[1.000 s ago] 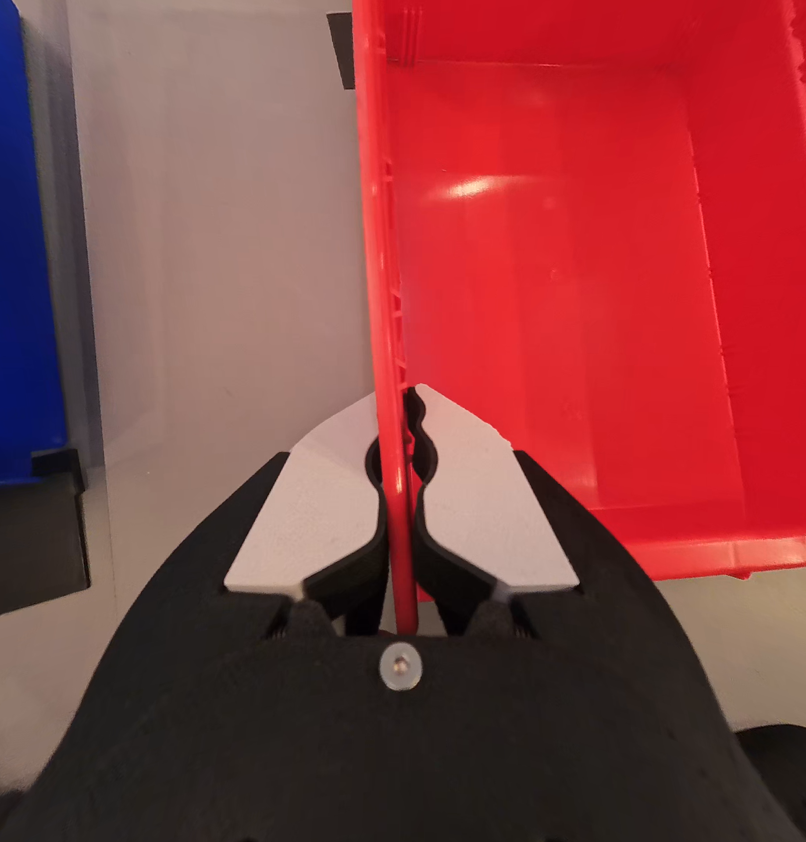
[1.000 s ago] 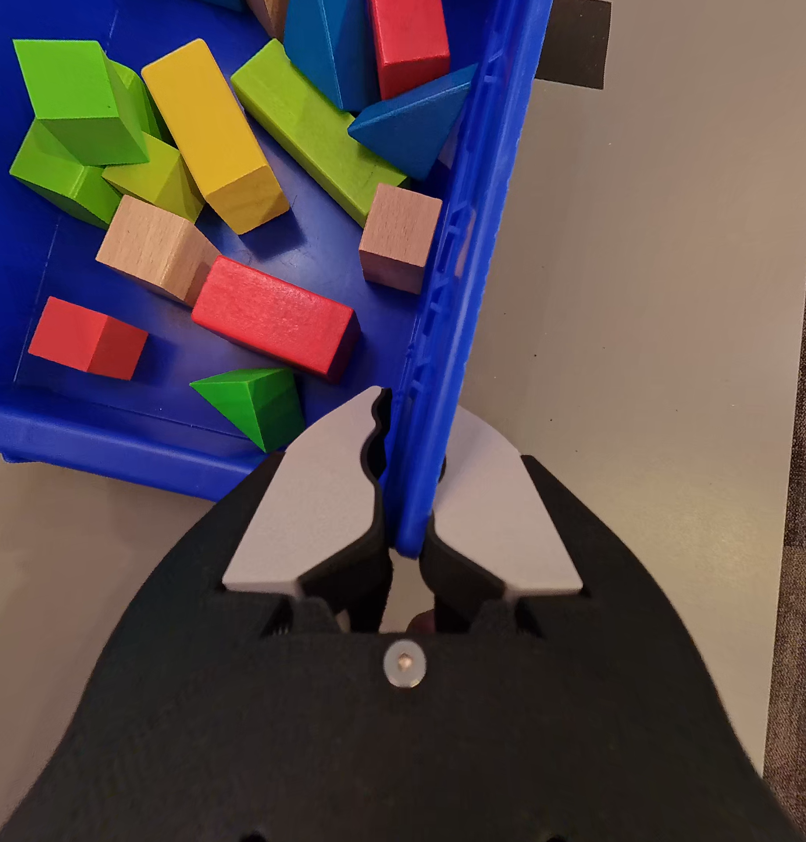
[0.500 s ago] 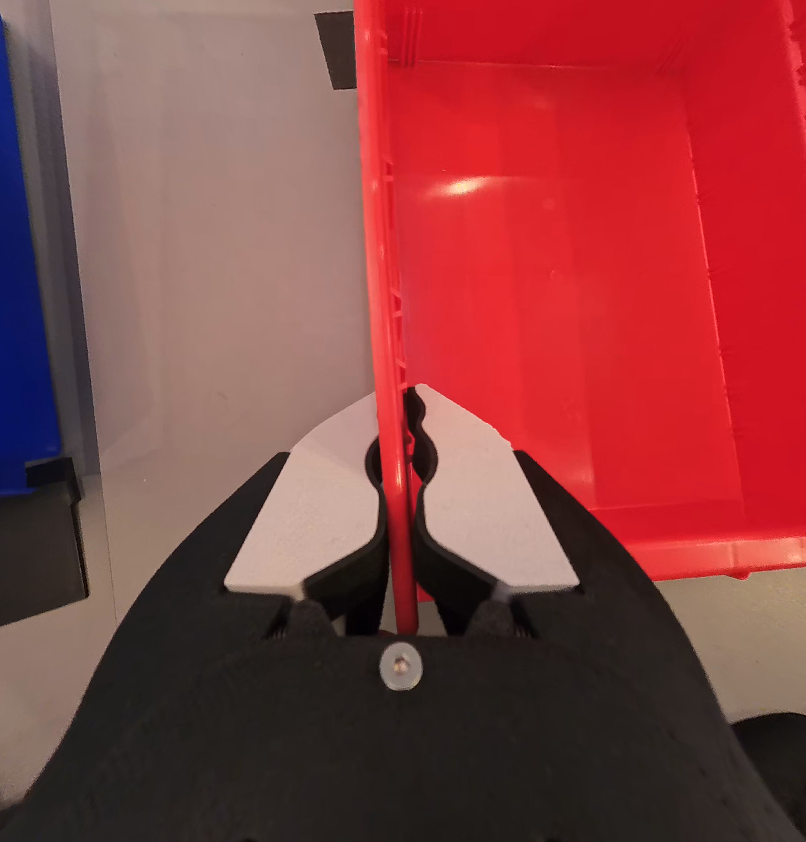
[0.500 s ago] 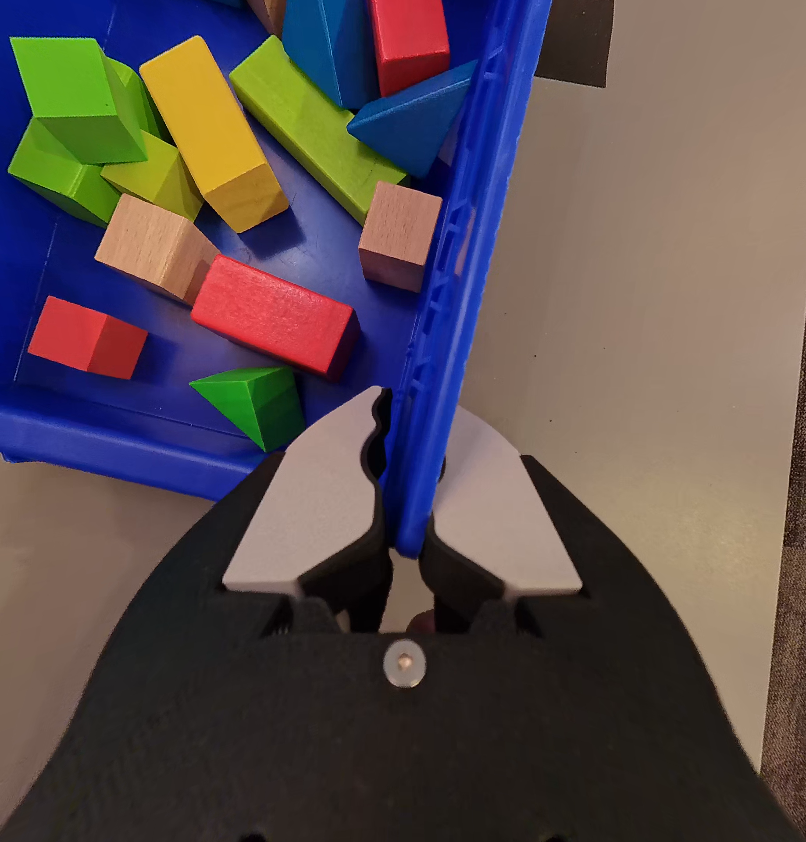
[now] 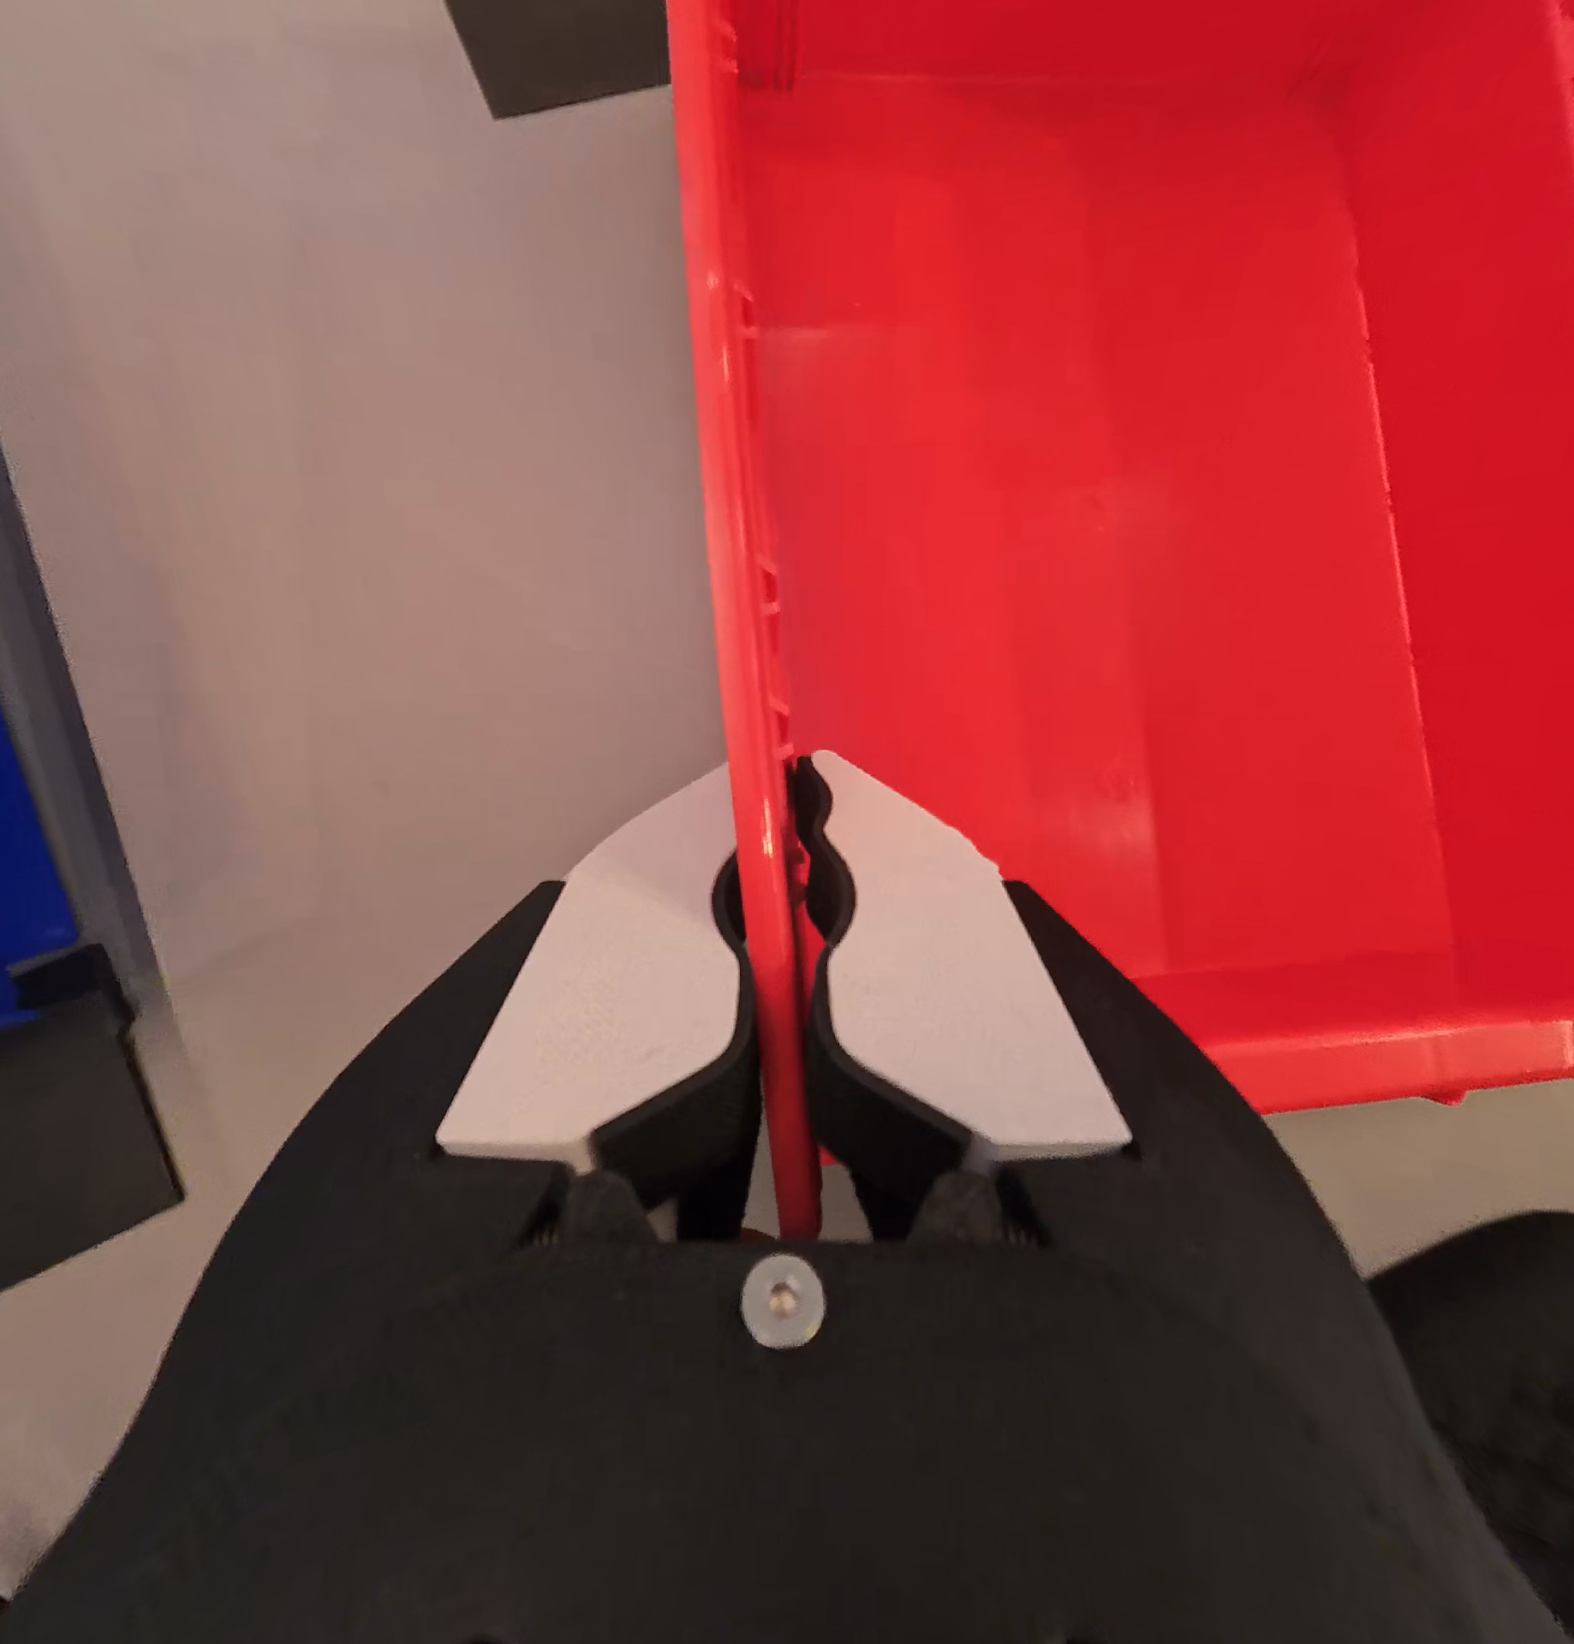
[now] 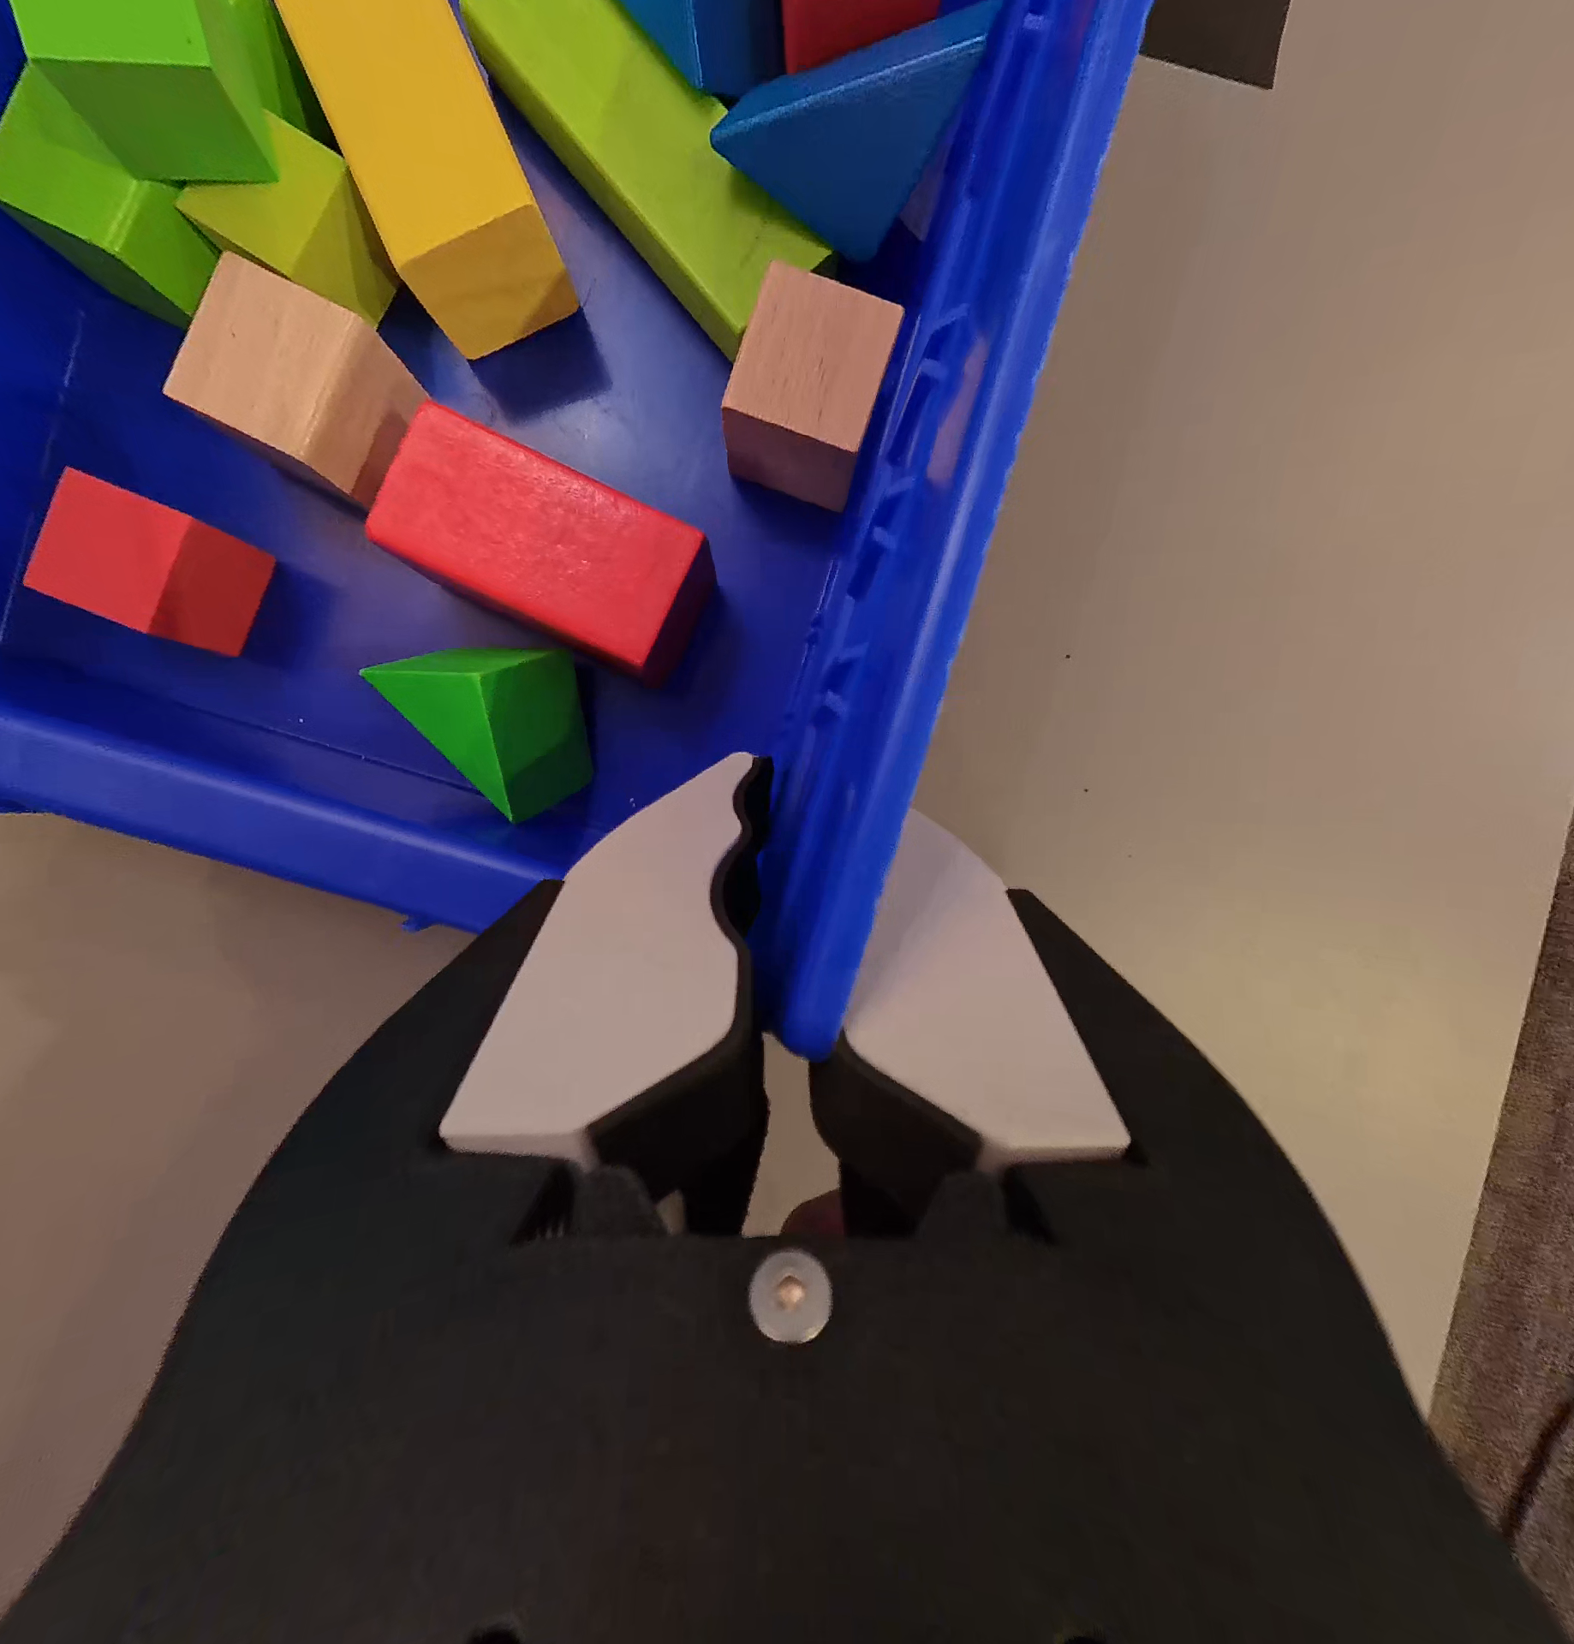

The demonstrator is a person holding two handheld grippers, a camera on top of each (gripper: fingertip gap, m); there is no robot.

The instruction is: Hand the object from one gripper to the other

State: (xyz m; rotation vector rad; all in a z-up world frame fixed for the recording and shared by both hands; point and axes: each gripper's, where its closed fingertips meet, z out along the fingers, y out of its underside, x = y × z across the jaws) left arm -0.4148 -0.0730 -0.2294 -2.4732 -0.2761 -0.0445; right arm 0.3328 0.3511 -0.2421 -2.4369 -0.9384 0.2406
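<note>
In the left wrist view my left gripper (image 5: 788, 774) is shut on the left wall of an empty red bin (image 5: 730, 445); both pads press on the thin rim. In the right wrist view my right gripper (image 6: 823, 792) is shut on the right wall of a blue bin (image 6: 944, 445), one finger inside and one outside. The blue bin holds several wooden blocks, among them a red bar (image 6: 534, 534), a green wedge (image 6: 490, 721), a bare wooden cube (image 6: 806, 382) and a yellow bar (image 6: 427, 160). Neither gripper holds a block.
The bins stand on a pale table (image 5: 365, 534). An edge of the blue bin (image 5: 0, 801) shows at the far left of the left view. Black tape patches (image 5: 570, 53) (image 5: 45, 1130) mark the table. The table's right edge meets grey carpet (image 6: 1566, 1067). There is about 85 centimetres between the tips of the two grippers.
My right gripper's pads have closed tighter on the blue bin's wall, and the blocks sit higher in its view. In the left view the tape patch and blue bin have slid left.
</note>
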